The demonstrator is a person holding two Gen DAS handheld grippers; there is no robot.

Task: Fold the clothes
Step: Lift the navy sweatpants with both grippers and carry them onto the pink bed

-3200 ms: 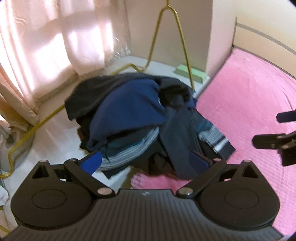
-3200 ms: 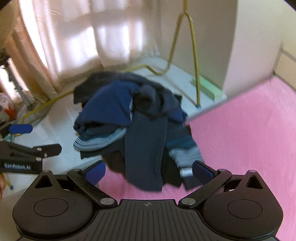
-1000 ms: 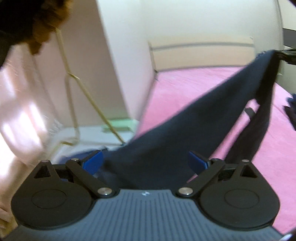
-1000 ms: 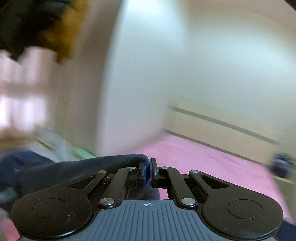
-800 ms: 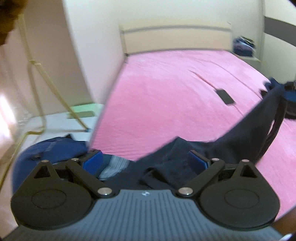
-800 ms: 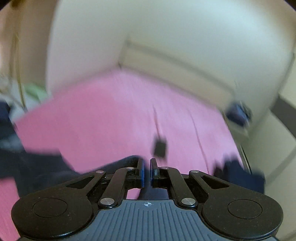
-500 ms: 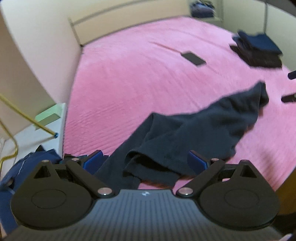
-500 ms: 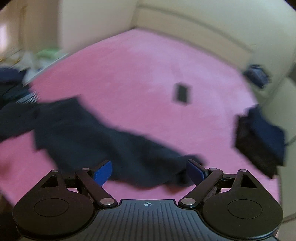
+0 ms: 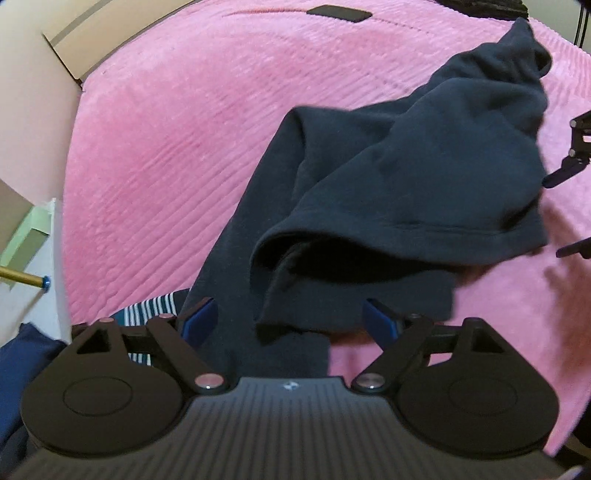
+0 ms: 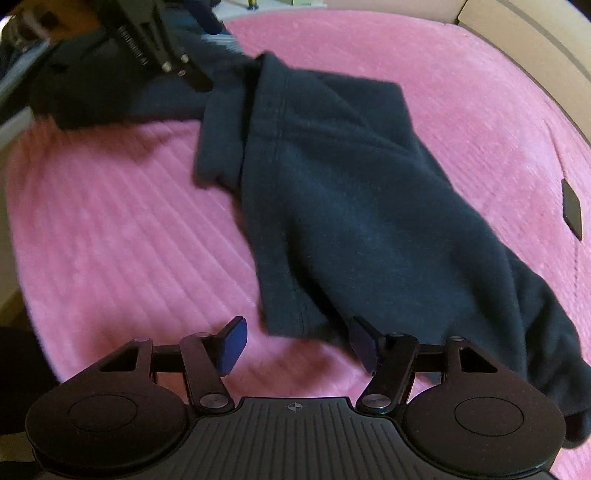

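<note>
1. The dark navy garment (image 9: 417, 184) (image 10: 354, 206) lies rumpled across the pink bedspread (image 9: 177, 122) (image 10: 110, 236); in the left wrist view it runs from 6 o'clock up toward 1 o'clock.
2. In that view its hemmed edge is curled over in a thick roll at centre, with a shadowed opening beneath. In the right wrist view a stitched edge lies at 6 o'clock, just ahead of the fingers.
3. The left gripper (image 9: 290, 321) has its blue-padded fingers spread wide, holding nothing, with the garment's near end between them.
4. The right gripper (image 10: 299, 341) is likewise spread wide and empty, poised at the garment's hemmed edge.
5. Bare bedspread stretches from 9 to 12 o'clock in the left wrist view, and at 8 o'clock in the right.
6. A striped garment (image 9: 151, 314) peeks out at 8 o'clock beside the left fingers.
7. A flat black object (image 9: 338, 13) (image 10: 571, 208) lies well apart from the garment.
</note>
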